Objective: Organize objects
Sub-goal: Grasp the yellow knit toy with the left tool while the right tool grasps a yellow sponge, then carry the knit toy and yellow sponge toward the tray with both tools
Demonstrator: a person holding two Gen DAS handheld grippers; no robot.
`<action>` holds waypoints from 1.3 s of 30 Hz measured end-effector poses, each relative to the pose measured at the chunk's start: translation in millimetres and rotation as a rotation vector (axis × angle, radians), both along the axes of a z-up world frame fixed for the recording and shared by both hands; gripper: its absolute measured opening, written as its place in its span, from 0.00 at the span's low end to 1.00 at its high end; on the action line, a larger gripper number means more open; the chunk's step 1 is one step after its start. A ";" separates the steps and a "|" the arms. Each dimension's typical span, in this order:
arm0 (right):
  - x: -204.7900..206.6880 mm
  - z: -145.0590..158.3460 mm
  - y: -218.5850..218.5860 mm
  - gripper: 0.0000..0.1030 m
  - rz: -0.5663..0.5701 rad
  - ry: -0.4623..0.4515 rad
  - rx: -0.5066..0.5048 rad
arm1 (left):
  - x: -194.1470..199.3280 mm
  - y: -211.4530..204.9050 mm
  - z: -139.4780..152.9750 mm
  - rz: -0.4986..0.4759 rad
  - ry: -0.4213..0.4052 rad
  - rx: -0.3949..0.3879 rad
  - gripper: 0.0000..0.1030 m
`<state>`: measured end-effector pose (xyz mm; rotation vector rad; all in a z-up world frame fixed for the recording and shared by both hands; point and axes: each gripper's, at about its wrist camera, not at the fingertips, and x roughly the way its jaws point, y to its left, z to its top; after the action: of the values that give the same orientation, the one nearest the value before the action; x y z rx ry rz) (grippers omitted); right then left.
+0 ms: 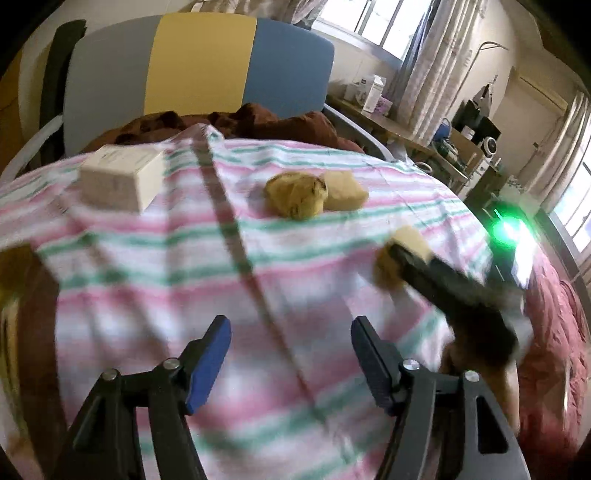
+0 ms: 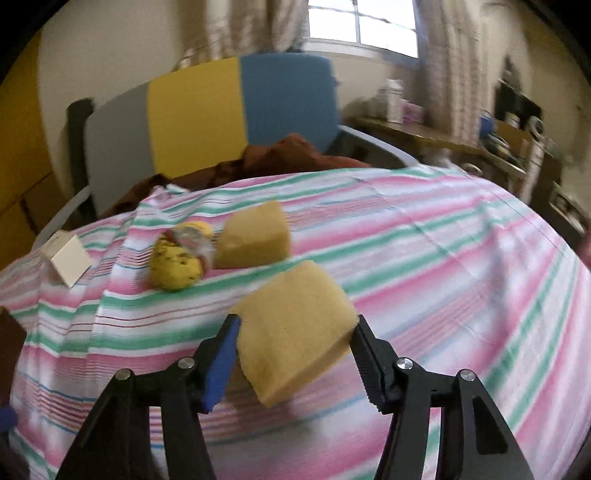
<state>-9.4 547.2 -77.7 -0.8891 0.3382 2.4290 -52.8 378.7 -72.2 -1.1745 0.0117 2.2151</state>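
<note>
One porous yellow sponge block [image 2: 295,328] wedged between right tongs [image 2: 293,334]

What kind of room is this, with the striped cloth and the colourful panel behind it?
Most likely a bedroom. The striped sheet is spread over a bed with a grey, yellow and blue headboard, a rumpled brown blanket lies at its head, and a curtained window stands behind.

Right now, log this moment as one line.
right gripper: shut on sponge | left gripper: open, holding nothing | second sponge on striped sheet
</note>
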 end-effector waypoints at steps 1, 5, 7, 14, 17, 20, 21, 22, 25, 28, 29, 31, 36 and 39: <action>1.3 -0.5 2.8 0.58 -0.014 0.006 -0.008 | -12.9 12.8 0.1 -0.007 0.005 -0.003 0.72; 10.0 -8.6 21.7 0.59 -0.070 0.037 -0.097 | -58.8 56.8 -3.6 -0.021 0.019 -0.046 0.74; 13.2 -9.9 25.6 0.59 -0.073 0.058 -0.117 | -81.6 74.9 -9.0 -0.006 0.015 -0.067 0.74; 12.5 -13.5 25.2 0.60 -0.076 0.068 -0.111 | -134.0 102.4 -37.5 0.058 -0.071 0.011 0.58; 12.1 -13.9 22.5 0.60 -0.077 0.065 -0.100 | -125.6 104.1 -46.3 0.019 -0.001 0.023 0.45; 12.8 -14.4 22.7 0.60 -0.078 0.071 -0.102 | -113.9 100.2 -47.6 -0.011 0.048 0.011 0.40; 13.0 -14.5 23.0 0.60 -0.078 0.072 -0.103 | -112.9 95.6 -48.2 -0.007 0.041 0.024 0.39; 13.2 -14.5 22.9 0.60 -0.078 0.073 -0.102 | -111.1 90.3 -48.5 -0.001 0.039 0.037 0.38; 12.6 -14.4 21.6 0.60 -0.079 0.067 -0.093 | -104.9 81.6 -47.2 0.016 0.051 0.035 0.38; 12.4 -14.1 21.3 0.60 -0.080 0.064 -0.087 | -95.8 74.1 -45.5 0.027 0.071 0.019 0.38; 12.1 -14.0 20.9 0.60 -0.081 0.062 -0.084 | -93.5 72.9 -44.8 0.031 0.077 0.014 0.38; 10.5 -13.4 20.0 0.60 -0.083 0.054 -0.070 | -87.7 68.8 -42.6 0.034 0.094 0.004 0.38; 7.0 -9.9 9.0 0.59 -0.092 0.024 0.009 | -67.6 62.0 -35.8 0.034 0.171 -0.028 0.37; 7.1 -8.0 5.5 0.59 -0.094 0.019 0.038 | -52.0 56.2 -29.8 0.031 0.232 -0.041 0.37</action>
<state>-2.4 552.8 -85.7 -0.8156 0.3318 2.3513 -104.8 434.9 -102.0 -0.9385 0.1354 2.3774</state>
